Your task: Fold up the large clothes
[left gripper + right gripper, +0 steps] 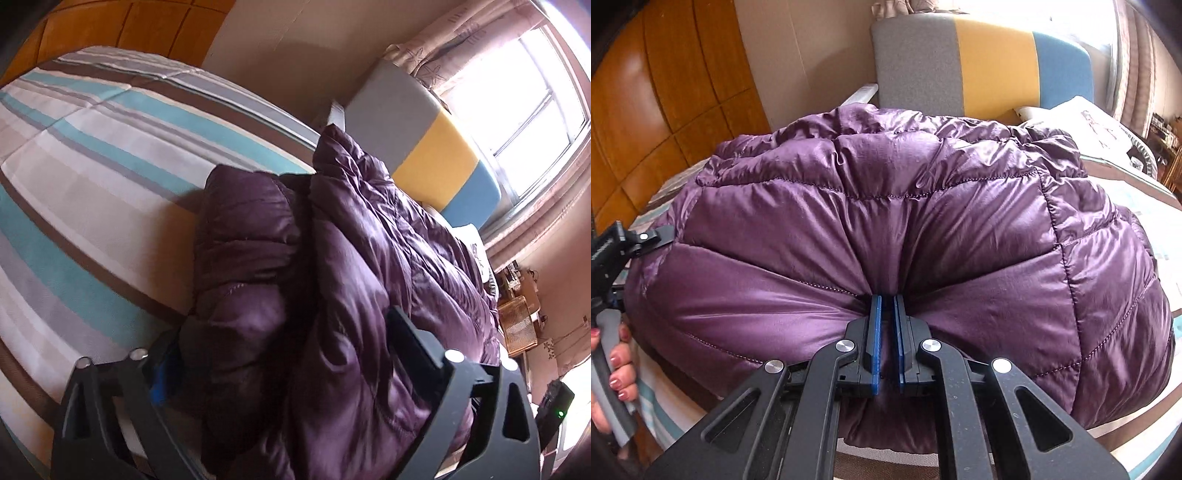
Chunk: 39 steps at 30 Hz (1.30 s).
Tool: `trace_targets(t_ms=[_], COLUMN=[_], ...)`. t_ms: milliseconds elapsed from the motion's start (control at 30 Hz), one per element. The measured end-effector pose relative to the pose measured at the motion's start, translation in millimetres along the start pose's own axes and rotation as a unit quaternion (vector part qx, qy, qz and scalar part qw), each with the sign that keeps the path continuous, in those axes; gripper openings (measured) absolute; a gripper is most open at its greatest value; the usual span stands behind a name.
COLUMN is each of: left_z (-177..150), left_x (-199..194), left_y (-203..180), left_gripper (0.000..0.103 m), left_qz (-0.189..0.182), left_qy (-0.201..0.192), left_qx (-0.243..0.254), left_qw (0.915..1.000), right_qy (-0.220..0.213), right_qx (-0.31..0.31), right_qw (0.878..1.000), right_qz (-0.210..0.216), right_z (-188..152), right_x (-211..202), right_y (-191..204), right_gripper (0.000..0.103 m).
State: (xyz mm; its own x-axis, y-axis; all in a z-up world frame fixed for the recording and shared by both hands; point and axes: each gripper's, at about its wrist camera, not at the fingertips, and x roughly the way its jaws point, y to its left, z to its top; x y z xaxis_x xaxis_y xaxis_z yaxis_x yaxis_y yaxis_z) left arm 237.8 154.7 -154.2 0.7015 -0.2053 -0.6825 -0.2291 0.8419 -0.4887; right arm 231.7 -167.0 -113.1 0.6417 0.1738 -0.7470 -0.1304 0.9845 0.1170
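Black right gripper (886,299) closest to lens, blue-padded fingers (874,332) nearly shut, pinching a gather of purple fabric w/ creases fanning out from the pinch. Belongs to a quilted purple down jacket (886,206), shiny, puffy, heaped in a rounded mound on the bed, filling most of right wrist view. Near edge of mound hanging just past the fingers toward the lens; far edge rumpled, close to the headboard.

From left wrist view, same jacket seen as a tall bunched ridge w/ a folded-over lobe on its left side. Left gripper (284,332) spread wide, bulk of jacket sitting between its fingers; blue pad (159,380) of one finger against the dark fold, other finger lying along the fabric. Can't tell whether actually squeezing or only straddling. In right wrist view, tip of that gripper at jacket's left edge, touching it; person's left hand (617,365) wrapped round the grey handle, nails painted dark pink.

Under jacket: bed cover (92,166) striped teal, white, grey, brown, smooth, mostly bare to the left of the mound. White pillow (1082,118) w/ faint print just beyond jacket, on the right. Padded headboard (979,62) behind, blocks of grey, yellow, blue. Wood-panel wardrobe (665,92) on far left, beige wall (798,55) between it & headboard. Bright window (535,92) past headboard, patterned curtain (443,44) beside it.
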Motion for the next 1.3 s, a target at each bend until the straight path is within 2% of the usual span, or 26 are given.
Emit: trace_targets(t_ms=[33,167,233,300,333,367,400,467,500,567,800,967,1100,1200,1300], left_z=[2,-4,-9,-10,-7,-2,1,6,6,4,-6,-14,-16,-18,-18], left_x=[3,3,1,3,5,8,9,15,17,10,-30,-70,-108,-112,-109], left_y=[1,6,4,-3,-5,-4,-2,8,9,7,-6,-6,1,9,18], left_gripper=[0.085,0.084,0.085,0.085,0.081,0.068,0.062,0.038,0.034,0.022,0.016,0.015,0.015,0.015,0.015], left_qz=[-0.003,-0.023,-0.018,0.002,0.006,-0.003,-0.012,-0.057,-0.068,-0.071,-0.086,-0.095,-0.079,-0.058,-0.055], left_qy=[-0.005,-0.030,-0.036,-0.030,-0.023,-0.016,-0.010,0.013,0.026,0.017,-0.028,-0.050,-0.079,-0.078,-0.068], left_qx=[-0.002,-0.022,-0.018,0.005,0.011,0.004,-0.007,-0.053,-0.061,-0.057,-0.038,-0.020,0.003,0.010,-0.010], left_qw=[1.0000,0.9990,0.9990,0.9995,0.9997,0.9999,0.9998,0.9969,0.9955,0.9957,0.9952,0.9940,0.9938,0.9952,0.9961], right_qy=[0.000,0.000,0.000,0.000,0.000,0.001,0.001,0.000,0.000,0.000,0.012,0.042,0.052,0.022,-0.040], right_qx=[0.000,0.005,0.007,0.009,0.010,0.010,0.011,0.017,0.018,0.019,0.030,0.048,0.038,0.003,0.042], right_qw=[1.000,1.000,1.000,1.000,1.000,1.000,1.000,1.000,1.000,1.000,0.999,0.996,0.994,0.995,0.991], right_qz=[0.001,0.004,0.006,0.008,0.010,0.012,0.014,0.018,0.018,0.016,0.026,0.057,0.091,0.093,0.121], right_z=[-1,-2,-1,-1,-1,0,0,-1,0,0,1,-4,-18,-19,-4], right_x=[0,0,-1,-1,-1,-1,-1,-2,-2,-2,-7,-17,-28,-37,-52], right_y=[0,-1,-2,-5,-6,-7,-8,-9,-10,-10,-18,-19,-3,8,-4], right_gripper=[0.007,0.007,0.007,0.007,0.007,0.007,0.007,0.007,0.007,0.007,0.007,0.007,0.007,0.007,0.007])
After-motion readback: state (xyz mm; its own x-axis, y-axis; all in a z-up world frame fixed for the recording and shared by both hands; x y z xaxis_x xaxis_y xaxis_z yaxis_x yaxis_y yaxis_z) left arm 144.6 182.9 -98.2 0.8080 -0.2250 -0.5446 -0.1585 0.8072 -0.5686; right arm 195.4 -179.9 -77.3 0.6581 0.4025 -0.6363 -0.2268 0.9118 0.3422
